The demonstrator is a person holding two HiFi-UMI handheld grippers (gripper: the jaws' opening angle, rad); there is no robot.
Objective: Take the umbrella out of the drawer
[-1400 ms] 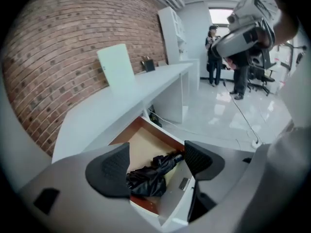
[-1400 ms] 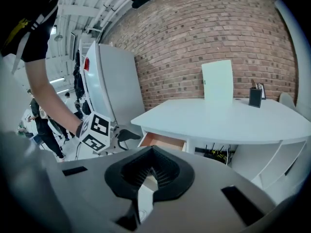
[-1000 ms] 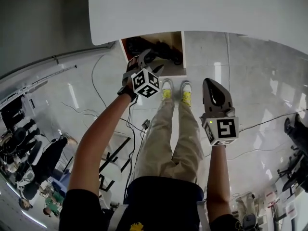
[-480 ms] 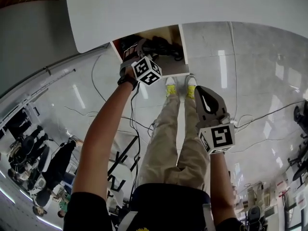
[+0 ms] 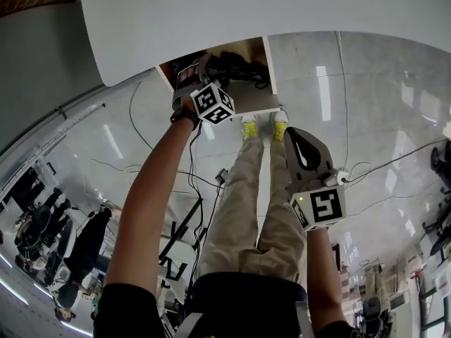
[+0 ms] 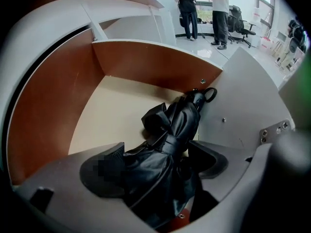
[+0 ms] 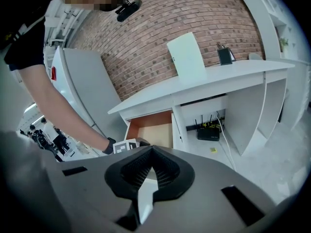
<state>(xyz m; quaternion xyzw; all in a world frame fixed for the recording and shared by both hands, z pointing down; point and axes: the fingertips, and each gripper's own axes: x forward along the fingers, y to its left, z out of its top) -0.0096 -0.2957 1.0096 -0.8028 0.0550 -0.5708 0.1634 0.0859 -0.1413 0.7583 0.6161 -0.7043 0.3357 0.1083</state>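
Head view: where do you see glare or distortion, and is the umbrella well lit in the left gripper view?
Head view: bright glare streaks on the floor; the fisheye lens curves the desk. Left gripper view: the black umbrella is dim, its folds hard to separate; corners go black.

Open from above: drawer (image 6: pixel 43 115), bare beige floor (image 6: pixel 112 110) across left and far part. Blocked on the right by folded black umbrella (image 6: pixel 180 120), lying against white wall (image 6: pixel 243 101) into the far corner. Closed left and far by brown walls (image 6: pixel 150 64); overhung farther back by desk top (image 5: pixel 246 9).
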